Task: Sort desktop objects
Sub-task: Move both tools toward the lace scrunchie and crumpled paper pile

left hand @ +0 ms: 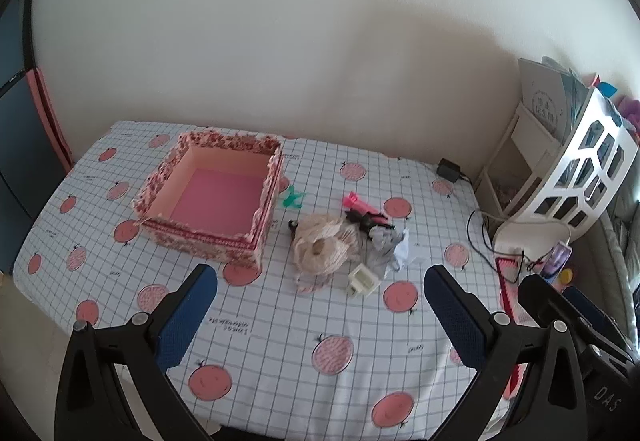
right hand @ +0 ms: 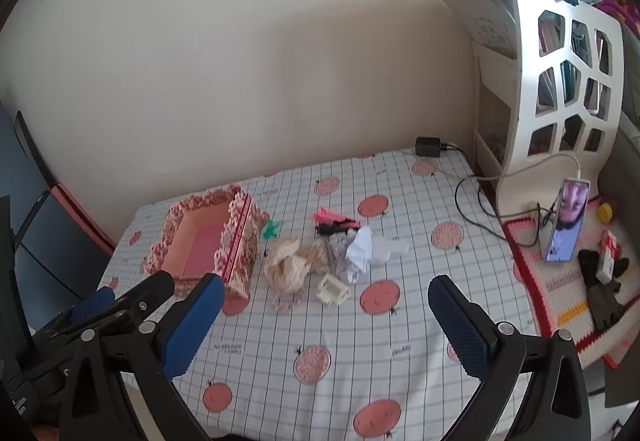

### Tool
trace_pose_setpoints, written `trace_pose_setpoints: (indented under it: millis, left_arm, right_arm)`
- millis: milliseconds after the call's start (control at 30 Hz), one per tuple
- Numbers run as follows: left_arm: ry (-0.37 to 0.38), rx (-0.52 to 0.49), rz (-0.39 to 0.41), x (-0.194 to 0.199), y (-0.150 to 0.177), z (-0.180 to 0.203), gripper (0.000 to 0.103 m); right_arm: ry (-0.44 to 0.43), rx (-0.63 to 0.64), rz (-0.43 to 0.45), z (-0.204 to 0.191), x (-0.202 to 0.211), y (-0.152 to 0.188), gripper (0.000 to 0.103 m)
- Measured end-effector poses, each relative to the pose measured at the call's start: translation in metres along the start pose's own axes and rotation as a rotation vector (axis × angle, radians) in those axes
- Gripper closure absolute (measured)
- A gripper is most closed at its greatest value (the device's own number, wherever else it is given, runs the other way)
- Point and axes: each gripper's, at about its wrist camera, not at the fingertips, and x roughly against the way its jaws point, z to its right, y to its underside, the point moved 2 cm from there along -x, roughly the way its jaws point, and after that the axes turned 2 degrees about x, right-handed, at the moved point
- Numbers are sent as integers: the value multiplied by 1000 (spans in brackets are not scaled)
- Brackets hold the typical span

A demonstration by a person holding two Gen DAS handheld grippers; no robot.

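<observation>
Left gripper (left hand: pixel 320 317) and right gripper (right hand: pixel 324 325) hovered with jaws spread, empty, over the table's (left hand: pixel 280 373) front edge; one box (left hand: pixel 212 197), one clutter pile (left hand: pixel 340 245) mid-table.

Tablecloth (left hand: pixel 280 341) is white with a thin dark grid and pink-red peach circles all over. The box (left hand: pixel 208 237) by its far left corner has red-and-cream floral sides and a pink inside. Near the middle: a beige yarn ball (left hand: pixel 320 245), green clip (left hand: pixel 294 198), hot pink clip (left hand: pixel 360 204), cream clip (left hand: pixel 362 280).

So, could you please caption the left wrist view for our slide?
Open left claw hovering over a cluttered pile beside the empty pink box.
</observation>
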Motion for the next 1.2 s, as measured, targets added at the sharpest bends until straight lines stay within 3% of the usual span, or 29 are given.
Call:
trace_pose_setpoints:
  millis: [300, 500, 933, 1200]
  left_arm:
    - [0, 16, 49, -38, -28, 17, 0]
    - [28, 38, 38, -78, -36, 18, 0]
    - [8, 28, -60, -180, -15, 4, 0]
    - [35, 167, -152, -240, 7, -20, 0]
  right_arm:
    - [-11, -40, 18, 18, -39, -26, 0]
    - [-15, -28, -12, 25, -82, -26, 0]
    - [-7, -80, -88, 47, -184, -1, 0]
    - [8, -101, -145, 59, -236, 21, 0]
